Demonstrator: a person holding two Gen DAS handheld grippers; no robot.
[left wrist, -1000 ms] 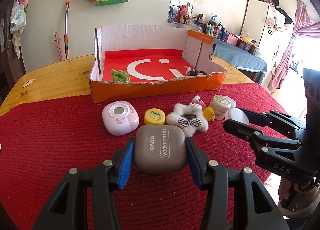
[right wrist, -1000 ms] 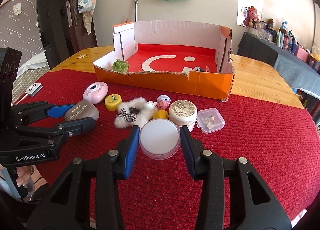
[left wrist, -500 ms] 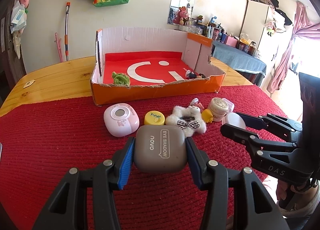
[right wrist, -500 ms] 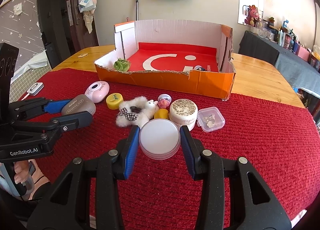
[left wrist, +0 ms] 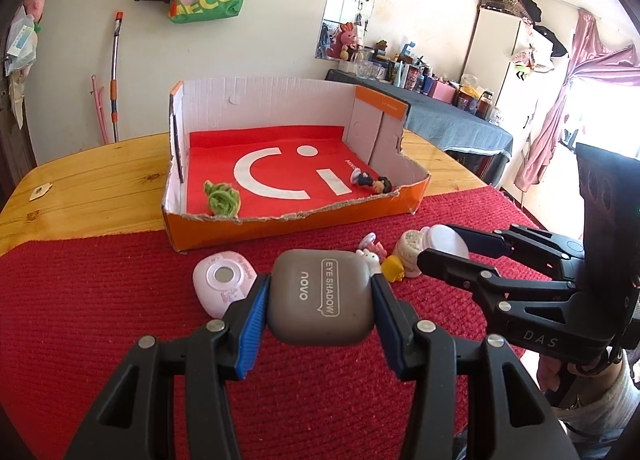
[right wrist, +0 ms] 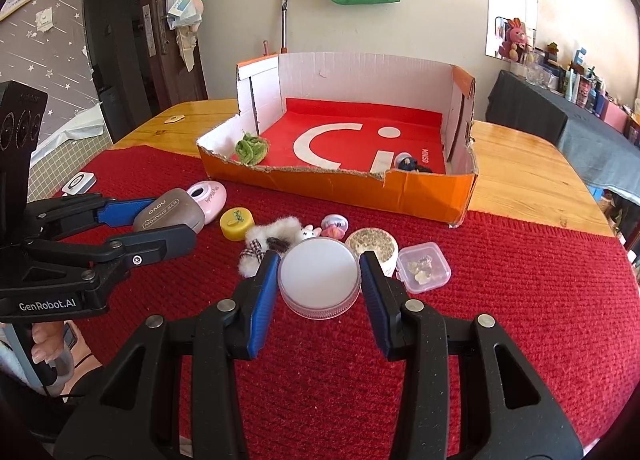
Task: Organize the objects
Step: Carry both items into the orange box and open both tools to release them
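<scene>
My left gripper (left wrist: 320, 292) is shut on a grey eye shadow case (left wrist: 320, 296) and holds it a little above the red mat, short of the orange cardboard box (left wrist: 280, 227). In the right wrist view the same left gripper (right wrist: 172, 219) and case (right wrist: 170, 213) hang at the left. A white round jar (right wrist: 318, 280) sits pinched between the blue pads of my right gripper (right wrist: 318, 280), just in front of the loose pile. From the left wrist view, the right gripper (left wrist: 444, 244) carries this jar (left wrist: 446, 240) at the right.
On the mat (right wrist: 520, 300) lie a pink compact (right wrist: 208, 195), a yellow cap (right wrist: 237, 223), a white plush (right wrist: 268, 242), small figurines (right wrist: 334, 224), a beige jar (right wrist: 372, 246) and a clear little box (right wrist: 423, 268). Inside the box (right wrist: 340, 187) are a green yarn ball (right wrist: 251, 147) and a dark figurine (right wrist: 412, 163).
My left gripper has risen with the eye shadow case, which now hides the plush and yellow cap in its view. The right gripper has hardly moved.
</scene>
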